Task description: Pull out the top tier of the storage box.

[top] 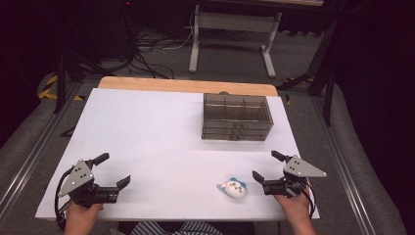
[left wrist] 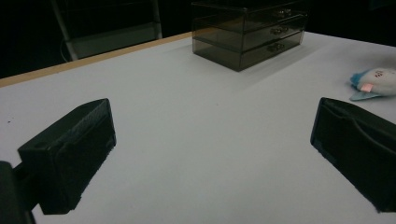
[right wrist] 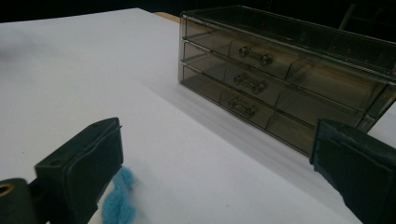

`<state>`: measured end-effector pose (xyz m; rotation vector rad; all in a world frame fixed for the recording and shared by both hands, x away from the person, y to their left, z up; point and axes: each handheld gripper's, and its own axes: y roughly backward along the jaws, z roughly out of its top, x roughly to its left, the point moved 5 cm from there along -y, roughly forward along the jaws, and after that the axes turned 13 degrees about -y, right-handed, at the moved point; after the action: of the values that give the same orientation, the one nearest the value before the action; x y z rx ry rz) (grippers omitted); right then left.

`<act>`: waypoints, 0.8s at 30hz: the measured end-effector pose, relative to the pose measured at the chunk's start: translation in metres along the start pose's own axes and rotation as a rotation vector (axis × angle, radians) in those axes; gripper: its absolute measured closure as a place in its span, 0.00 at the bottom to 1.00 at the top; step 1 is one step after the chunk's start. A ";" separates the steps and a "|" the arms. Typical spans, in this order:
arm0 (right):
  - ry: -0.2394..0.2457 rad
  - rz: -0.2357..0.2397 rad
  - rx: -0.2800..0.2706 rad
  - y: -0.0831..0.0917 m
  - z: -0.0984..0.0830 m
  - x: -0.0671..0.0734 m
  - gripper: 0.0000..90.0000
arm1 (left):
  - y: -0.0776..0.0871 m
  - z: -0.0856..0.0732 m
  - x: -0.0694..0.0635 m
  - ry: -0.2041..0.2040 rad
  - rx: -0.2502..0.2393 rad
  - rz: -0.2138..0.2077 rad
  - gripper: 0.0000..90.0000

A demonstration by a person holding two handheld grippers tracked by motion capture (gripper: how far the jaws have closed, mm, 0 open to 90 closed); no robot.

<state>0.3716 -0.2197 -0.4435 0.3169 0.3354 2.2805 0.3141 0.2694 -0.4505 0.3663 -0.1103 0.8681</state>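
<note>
White table (top: pixel 161 127): wide bare stretch across left and centre, open to passage from the near edge to the far wooden edge. Smoky three-drawer box (top: pixel 237 116) stands at far right-centre, drawer fronts toward the person; bare strip in front of it. Small plush toy (top: pixel 233 187) lies near the front edge, just beside the right gripper (top: pixel 266 167), jaws wide apart. Left gripper (top: pixel 114 170), jaws also spread, faces bare surface.
</note>
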 end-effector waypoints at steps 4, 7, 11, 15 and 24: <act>0.003 0.011 0.000 -0.003 0.002 0.002 0.04 | 0.000 0.000 0.000 0.003 -0.002 0.003 0.01; 0.019 0.010 0.011 -0.003 0.006 0.003 0.06 | 0.000 0.000 0.000 -0.003 -0.001 0.004 0.01; 0.030 0.013 0.015 -0.004 0.011 0.003 0.09 | 0.000 0.000 0.001 -0.006 -0.003 0.006 0.01; 0.045 0.013 0.018 -0.008 0.017 0.002 0.10 | 0.000 0.000 0.001 -0.004 0.002 0.005 0.01; 0.093 -0.001 0.047 -0.019 0.026 0.003 0.15 | -0.001 0.000 0.001 0.005 0.001 0.001 0.01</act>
<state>0.3915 -0.2017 -0.4252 0.2345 0.4374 2.2939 0.3157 0.2689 -0.4506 0.3653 -0.1057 0.8704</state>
